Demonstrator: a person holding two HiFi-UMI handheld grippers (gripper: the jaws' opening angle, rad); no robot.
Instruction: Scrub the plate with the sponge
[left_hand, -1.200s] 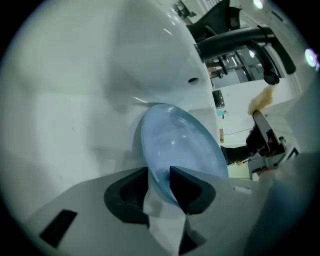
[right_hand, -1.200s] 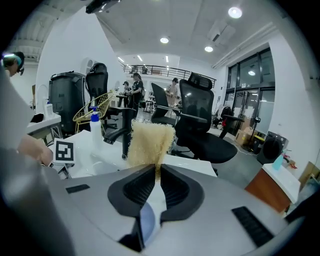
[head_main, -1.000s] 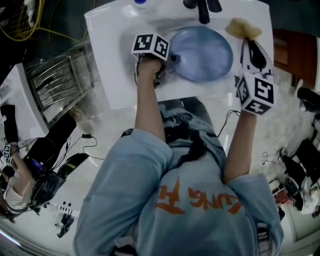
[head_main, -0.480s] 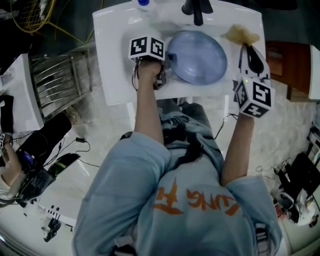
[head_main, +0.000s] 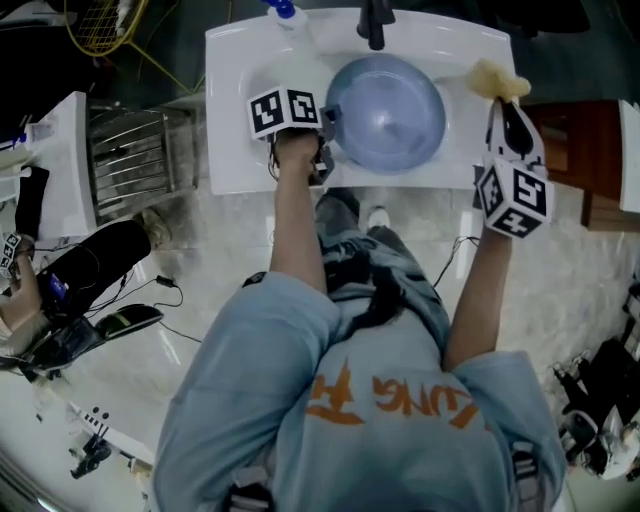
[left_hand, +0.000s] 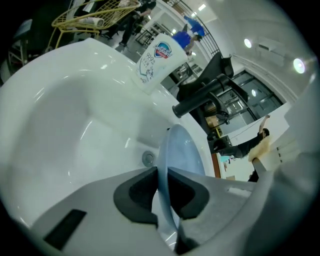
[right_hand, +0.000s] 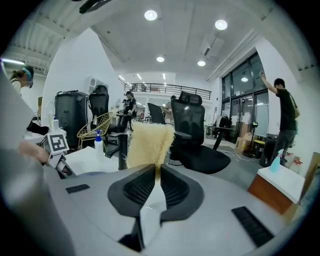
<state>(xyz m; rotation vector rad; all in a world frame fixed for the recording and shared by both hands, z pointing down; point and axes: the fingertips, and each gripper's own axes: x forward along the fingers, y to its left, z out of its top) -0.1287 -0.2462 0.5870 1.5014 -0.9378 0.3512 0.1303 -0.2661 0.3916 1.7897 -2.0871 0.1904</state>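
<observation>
sponge (right_hand: 150, 142) clamped in jaws, pump bottle (right_hand: 98, 143), perhaps soap

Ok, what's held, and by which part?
The left hand-held gripper, jaws just closing, clamps the plate by its rim; right hand-held gripper pinches the sponge by one edge.

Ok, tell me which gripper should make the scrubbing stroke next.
Right. The right gripper is shut on the sponge, raised beside the plate. The left gripper, whose jaws have just been closing, clamps the plate's rim over the sink, so it should probably only steady it.
</observation>
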